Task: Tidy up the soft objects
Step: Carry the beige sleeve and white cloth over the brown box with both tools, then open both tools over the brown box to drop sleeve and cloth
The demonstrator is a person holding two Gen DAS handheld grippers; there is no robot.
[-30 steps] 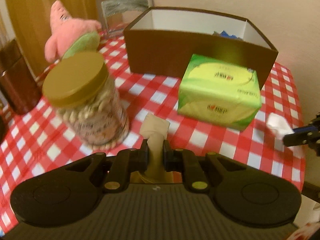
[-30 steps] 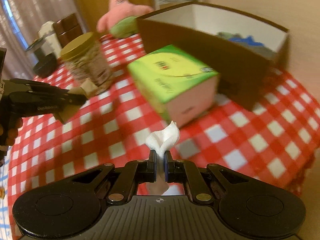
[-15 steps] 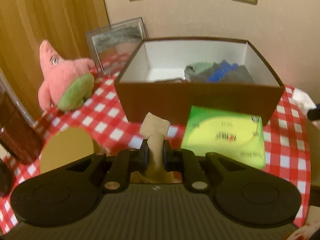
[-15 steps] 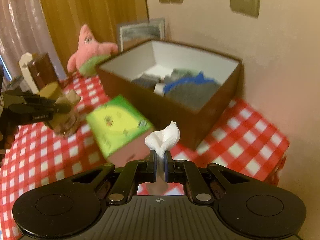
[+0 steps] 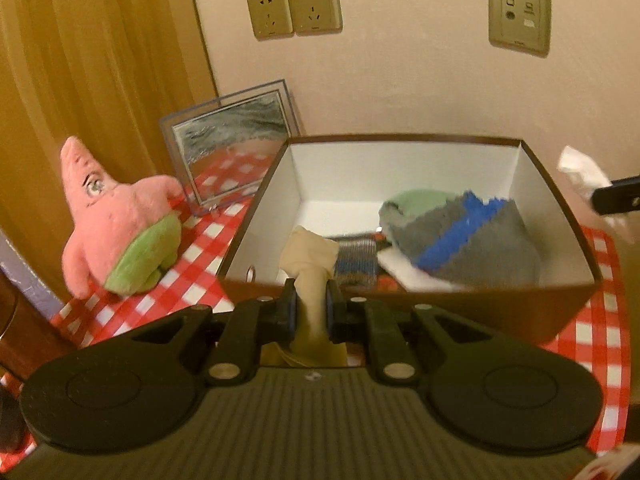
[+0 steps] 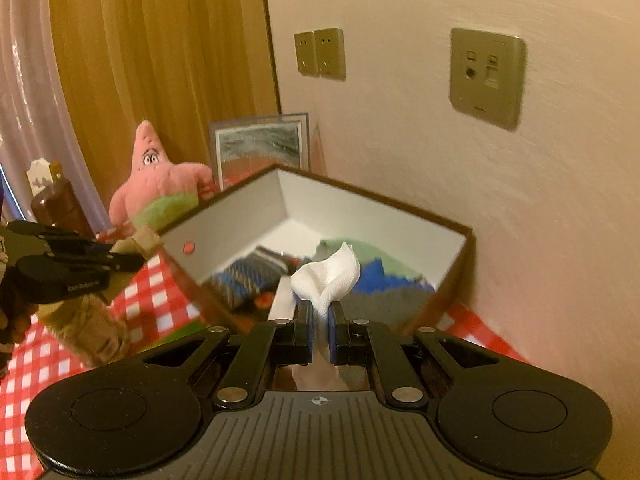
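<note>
Two handheld tongs hover at the near edge of an open brown box (image 5: 472, 308) with white inner walls, which stands on a tabletop (image 5: 188, 256) covered in a red and white checked cloth.

The left tongs (image 5: 311, 300) are clamped on a bunched beige stocking (image 5: 308, 258), whose top puffs out above the pads and reaches over the box's near rim at its left end. In the right wrist view these tongs (image 6: 120, 258) show from the side at the far left, just beside the box's left wall, with part of a hand (image 6: 12, 312) behind them.

The right tongs (image 6: 320, 320) are pinched tight on a small white cloth (image 6: 326, 276), which flares upward like a petal over the box's near right side. From the left wrist view the same cloth (image 5: 580, 168) appears at the right edge, beside the box's right wall.

Inside the box lie soft things in a heap: a grey knit piece with a blue zigzag stripe (image 5: 468, 236), something pale green (image 5: 420, 200) behind it, and a striped grey and blue sock (image 5: 356, 260) nearer the left.

To the left of the box a pink star-shaped plush toy (image 5: 116, 216) with green shorts sits upright on the cloth. Behind it a framed picture (image 5: 236, 140) leans against the wall. Brass-coloured wall sockets (image 5: 294, 6) are set in the pale wall above, and an amber curtain (image 5: 92, 60) hangs at the far left.
</note>
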